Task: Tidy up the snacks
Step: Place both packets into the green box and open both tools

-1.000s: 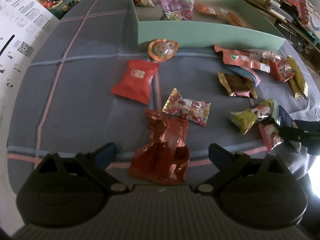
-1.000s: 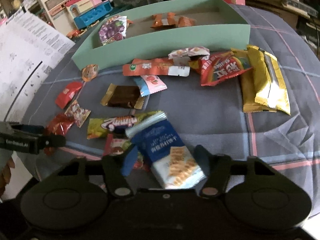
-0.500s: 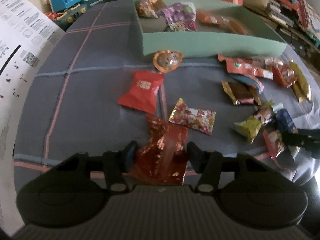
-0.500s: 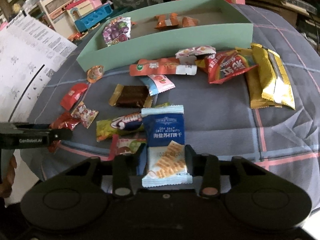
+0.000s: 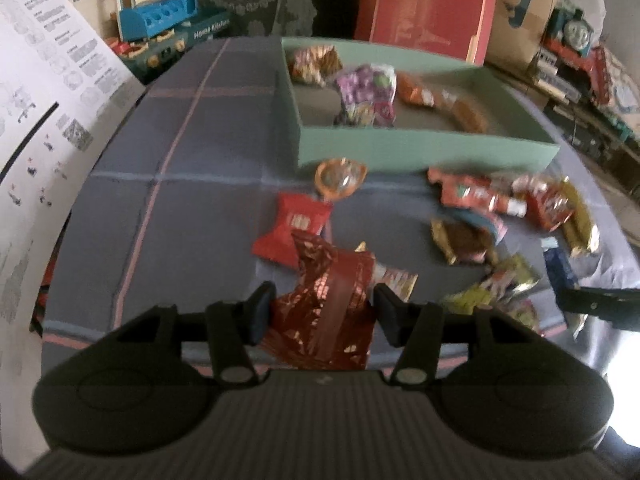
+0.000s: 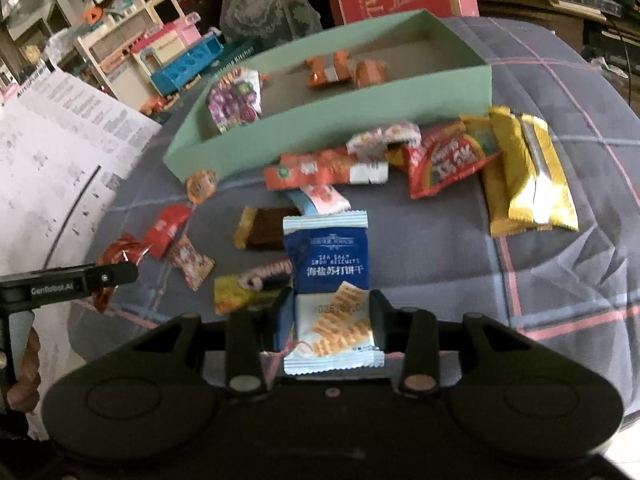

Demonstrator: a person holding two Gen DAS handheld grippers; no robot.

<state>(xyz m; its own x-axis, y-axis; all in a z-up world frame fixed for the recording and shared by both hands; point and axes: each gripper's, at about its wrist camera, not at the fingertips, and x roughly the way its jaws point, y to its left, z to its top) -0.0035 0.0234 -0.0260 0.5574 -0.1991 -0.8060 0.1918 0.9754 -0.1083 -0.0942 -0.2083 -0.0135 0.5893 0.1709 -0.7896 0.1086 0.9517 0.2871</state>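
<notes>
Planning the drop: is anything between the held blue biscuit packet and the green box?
Only the near wall of the mint-green cardboard box; the blue-and-white biscuit packet must clear it. Loose snacks lie below the path, and the box floor has room.

We look down steeply along both grippers, close above the cloth; both views share the green box (image 5: 420, 148) (image 6: 320, 128) ahead.

An open box (image 6: 328, 128) sits toward the far side of the cloth-covered table (image 6: 440, 248), with a few snack packets (image 6: 234, 102) lying inside it. Just in front of its near wall more packets are strewn, a pair of long pouches (image 6: 528, 176) off to the right. Nearest, a soda biscuit packet (image 6: 328, 264) stands between the right gripper's (image 6: 330, 320) fingers, a crinkled foil packet (image 5: 324, 312) between the left gripper's (image 5: 322, 312).
</notes>
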